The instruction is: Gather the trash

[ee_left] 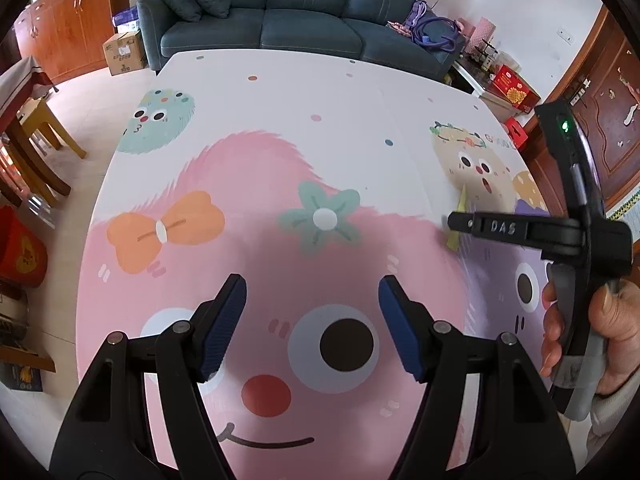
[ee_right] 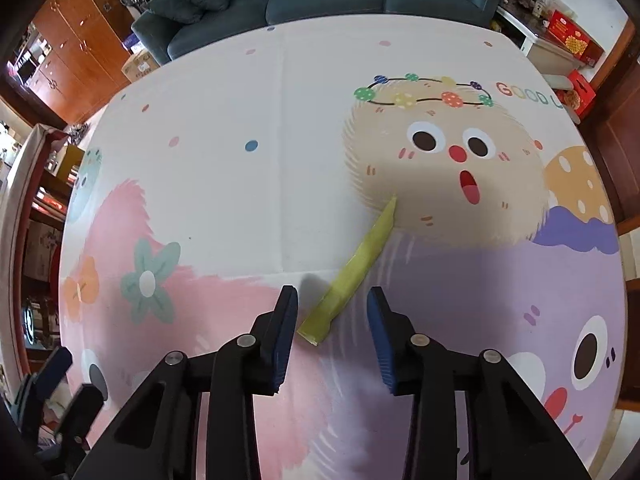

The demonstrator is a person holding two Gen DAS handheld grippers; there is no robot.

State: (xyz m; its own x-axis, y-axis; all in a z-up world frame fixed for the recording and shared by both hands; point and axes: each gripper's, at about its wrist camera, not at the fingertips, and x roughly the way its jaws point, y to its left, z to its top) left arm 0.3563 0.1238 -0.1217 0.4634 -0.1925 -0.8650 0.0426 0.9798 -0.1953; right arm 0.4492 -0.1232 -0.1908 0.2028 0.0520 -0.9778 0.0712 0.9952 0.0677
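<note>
A: Left wrist view: my left claw (ee_left: 312, 294) is spread over the worktop (ee_left: 280, 92), nothing between.

B: Right wrist view?

A: Right claw (ee_right: 332, 307) is spread, not pinching; yellow wrapper (ee_right: 352, 274) lies flat, near end between the tips.

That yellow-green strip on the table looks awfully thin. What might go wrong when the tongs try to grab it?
The strip lies flat on the tablecloth, so the right tongs may slide over it or pinch cloth instead. Only its near end sits between the open jaws, slightly off-centre, so a grab there could let it slip or droop. The left tongs hover open over bare cloth and cannot help.
</note>
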